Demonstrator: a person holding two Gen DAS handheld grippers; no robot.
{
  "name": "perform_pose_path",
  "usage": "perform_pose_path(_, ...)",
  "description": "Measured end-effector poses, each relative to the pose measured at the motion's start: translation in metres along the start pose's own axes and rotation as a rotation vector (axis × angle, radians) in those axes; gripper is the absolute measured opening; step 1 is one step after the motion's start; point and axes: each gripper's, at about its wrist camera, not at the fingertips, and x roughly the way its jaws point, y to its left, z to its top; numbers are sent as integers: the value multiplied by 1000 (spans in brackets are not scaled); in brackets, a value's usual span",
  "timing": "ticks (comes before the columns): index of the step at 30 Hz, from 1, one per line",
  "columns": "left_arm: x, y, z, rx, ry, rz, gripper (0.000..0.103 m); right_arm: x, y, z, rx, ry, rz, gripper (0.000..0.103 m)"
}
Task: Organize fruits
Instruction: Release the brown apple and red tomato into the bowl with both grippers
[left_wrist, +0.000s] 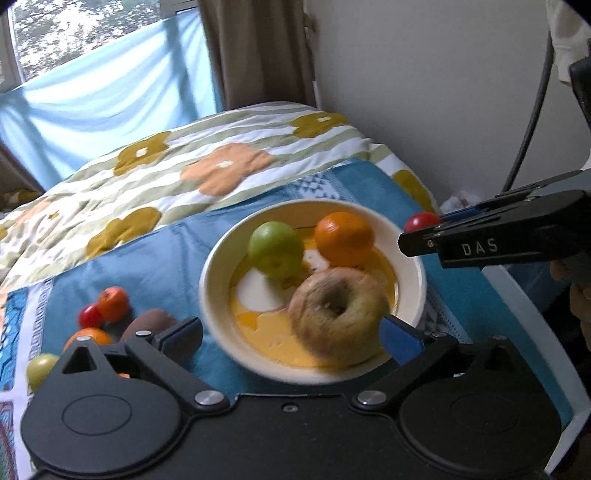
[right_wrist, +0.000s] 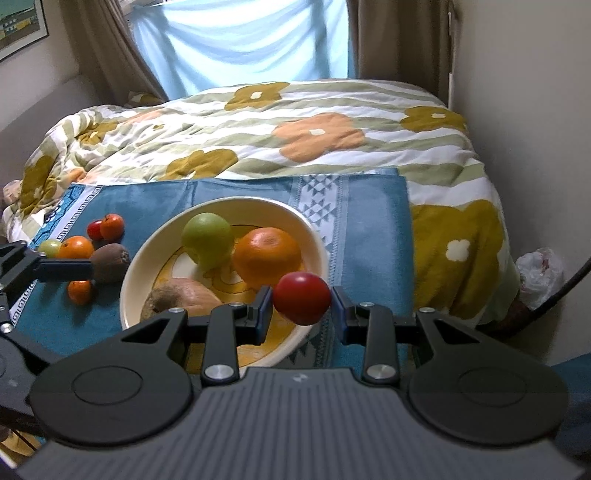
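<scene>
Nearly There: Red Fruit Poised at the Bowl

Right gripper (right_wrist: 302, 308) pinches a small red fruit (right_wrist: 302, 297) just above the bowl's (right_wrist: 317, 236) near rim, so it is the nearer hand for the drop. Left gripper (left_wrist: 291, 332), jaws spread and empty, hovers over the bowl's opposite edge beside a brown pitted fruit (left_wrist: 338, 312).
</scene>
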Motion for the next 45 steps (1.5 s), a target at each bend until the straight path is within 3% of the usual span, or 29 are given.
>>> perform_pose_path(14, -21, 32, -29, -117, 23, 101, 103, 28, 15, 1, 20, 18, 55, 50)
perform_pose_path(18, -23, 37, -34, -138, 25, 114, 103, 23, 16, 1, 18, -7, 28, 74)
perform_pose_path(21, -28, 39, -36, -150, 14, 123, 103, 17, 12, 0, 32, -28, 10, 102)
perform_pose_path(28, -47, 44, -38, -189, -28, 147, 103, 1, 14, -4, 45, -49, -24, 103)
perform_pose_path(36, -80, 58, -42, -211, -47, 205, 103, -23, 28, -1, 12, -58, -7, 103)
perform_pose_path(45, -112, 111, -56, -245, -48, 256, 103, -48, 70, 12, -42, -92, 41, 103)
